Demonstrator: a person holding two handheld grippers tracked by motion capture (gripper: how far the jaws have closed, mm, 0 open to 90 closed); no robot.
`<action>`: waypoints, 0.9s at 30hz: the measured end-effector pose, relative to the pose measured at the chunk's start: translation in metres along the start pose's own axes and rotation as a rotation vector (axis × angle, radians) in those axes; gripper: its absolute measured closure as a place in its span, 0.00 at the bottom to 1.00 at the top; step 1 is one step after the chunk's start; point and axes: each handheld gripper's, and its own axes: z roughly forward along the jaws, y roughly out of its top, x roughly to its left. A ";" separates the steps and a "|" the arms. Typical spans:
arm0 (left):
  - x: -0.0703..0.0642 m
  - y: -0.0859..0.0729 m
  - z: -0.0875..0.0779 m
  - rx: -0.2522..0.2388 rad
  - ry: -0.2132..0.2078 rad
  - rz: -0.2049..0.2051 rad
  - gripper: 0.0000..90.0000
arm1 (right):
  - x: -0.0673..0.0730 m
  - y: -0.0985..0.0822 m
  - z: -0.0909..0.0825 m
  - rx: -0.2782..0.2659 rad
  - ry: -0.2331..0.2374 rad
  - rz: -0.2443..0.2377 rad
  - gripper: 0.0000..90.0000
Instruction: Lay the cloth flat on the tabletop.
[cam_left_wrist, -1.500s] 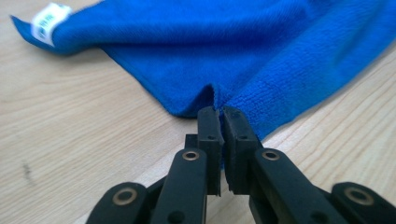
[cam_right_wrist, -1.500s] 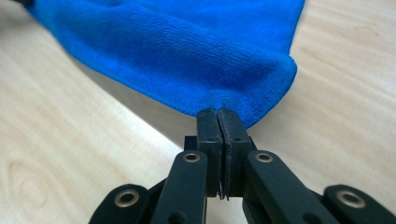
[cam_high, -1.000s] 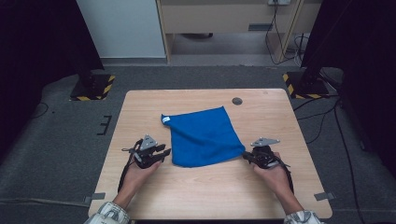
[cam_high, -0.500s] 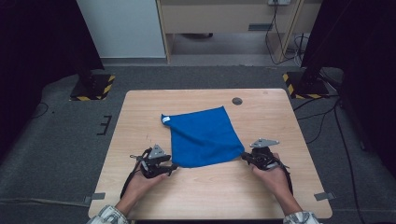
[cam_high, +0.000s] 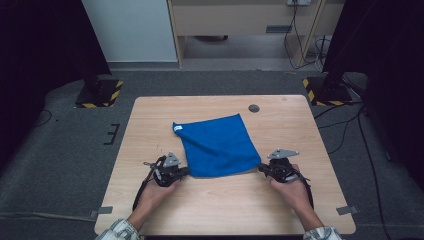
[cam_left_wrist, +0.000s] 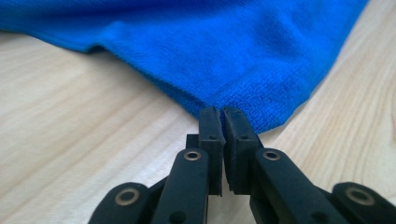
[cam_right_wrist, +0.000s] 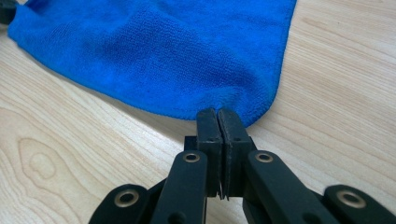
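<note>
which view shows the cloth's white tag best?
High view: the white tag sits in plain sight at the far left corner of the blue cloth. The left and right gripper views show the cloth's near corners up close.

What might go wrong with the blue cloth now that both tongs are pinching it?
1. Each pair of tongs, the left tongs and the right tongs, grips just the very corner of the cloth, so a corner might slip out when lifted.
2. If one hand rises faster, the cloth may bunch or fold crooked.

Blue cloth (cam_high: 217, 145) on wooden table (cam_high: 300, 135)
</note>
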 end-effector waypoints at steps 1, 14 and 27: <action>0.001 0.000 -0.004 -0.006 0.003 -0.010 0.97 | 0.001 0.000 -0.001 0.001 0.000 0.003 0.99; 0.011 0.015 0.000 0.023 0.020 -0.017 0.96 | 0.018 -0.002 -0.014 0.008 -0.017 -0.042 0.99; 0.004 0.008 -0.032 0.024 -0.005 -0.007 0.97 | 0.037 -0.014 -0.030 0.036 0.005 -0.060 0.99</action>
